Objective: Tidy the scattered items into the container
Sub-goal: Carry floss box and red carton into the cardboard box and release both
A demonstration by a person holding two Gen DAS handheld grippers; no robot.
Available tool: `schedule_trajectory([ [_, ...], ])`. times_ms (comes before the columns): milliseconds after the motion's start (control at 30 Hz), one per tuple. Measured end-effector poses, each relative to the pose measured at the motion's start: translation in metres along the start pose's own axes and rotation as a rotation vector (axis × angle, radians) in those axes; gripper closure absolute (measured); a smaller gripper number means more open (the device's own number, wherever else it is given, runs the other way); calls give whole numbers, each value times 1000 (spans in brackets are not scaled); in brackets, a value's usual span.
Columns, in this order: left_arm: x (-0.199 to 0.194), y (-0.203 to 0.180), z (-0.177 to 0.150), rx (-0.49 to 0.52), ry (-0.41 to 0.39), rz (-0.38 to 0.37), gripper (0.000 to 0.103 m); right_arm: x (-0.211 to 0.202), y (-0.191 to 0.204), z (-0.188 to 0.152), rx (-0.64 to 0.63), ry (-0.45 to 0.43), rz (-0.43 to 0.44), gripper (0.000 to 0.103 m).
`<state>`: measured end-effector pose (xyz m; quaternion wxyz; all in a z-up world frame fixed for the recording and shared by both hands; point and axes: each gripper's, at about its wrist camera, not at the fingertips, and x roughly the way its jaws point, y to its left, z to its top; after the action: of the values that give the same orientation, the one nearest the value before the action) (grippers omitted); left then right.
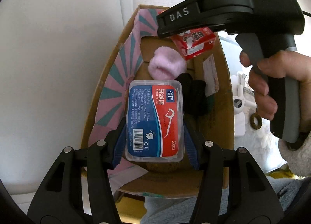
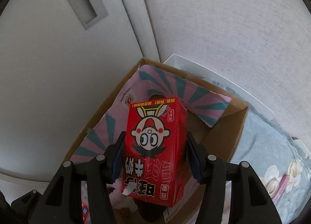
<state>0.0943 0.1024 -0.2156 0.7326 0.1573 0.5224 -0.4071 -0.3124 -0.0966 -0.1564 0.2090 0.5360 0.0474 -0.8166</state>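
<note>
Both grippers hang over the open cardboard box (image 1: pixel 223 80), each pinching a find. Nearest in the left wrist view, the left gripper (image 1: pixel 154 142) clamps its blue pads on the long sides of a clear floss pick case (image 1: pixel 154 119) with a red and blue label, held above the near end of the box. Past the case, on the box floor, lies a black bundle (image 1: pixel 194 95) of what looks like fabric, and beyond it a pink fluffy sock (image 1: pixel 166 64) toward the left wall, where a pink and teal striped flap (image 1: pixel 124 62) folds inward. Farther on, over the far end of the box, the right gripper (image 2: pixel 155 157) squeezes a red milk carton (image 2: pixel 155 150) printed with a cartoon face; the person's right hand (image 1: pixel 272 86) grips its handle. Outside the right wall, a brown ring (image 1: pixel 255 122) and white pieces sit on a pale, floral cover (image 2: pixel 272 146).
</note>
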Motion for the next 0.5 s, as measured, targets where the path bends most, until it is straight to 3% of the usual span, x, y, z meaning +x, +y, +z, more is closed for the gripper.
schedule_trajectory([
  [233,-4,5,0,-42,7,2,49,5,4,16,-18,-2,-33,50],
  [267,-4,5,1,-44,15,-3,32,7,3,18,-13,0,-41,50],
  [300,-4,4,2,-44,19,-8,9,9,2,20,-7,8,-51,49],
  [333,-6,4,3,-43,8,-5,3,12,1,22,2,20,-68,47],
  [500,-33,7,4,-50,-85,-16,1,8,-7,28,47,-4,-53,38],
])
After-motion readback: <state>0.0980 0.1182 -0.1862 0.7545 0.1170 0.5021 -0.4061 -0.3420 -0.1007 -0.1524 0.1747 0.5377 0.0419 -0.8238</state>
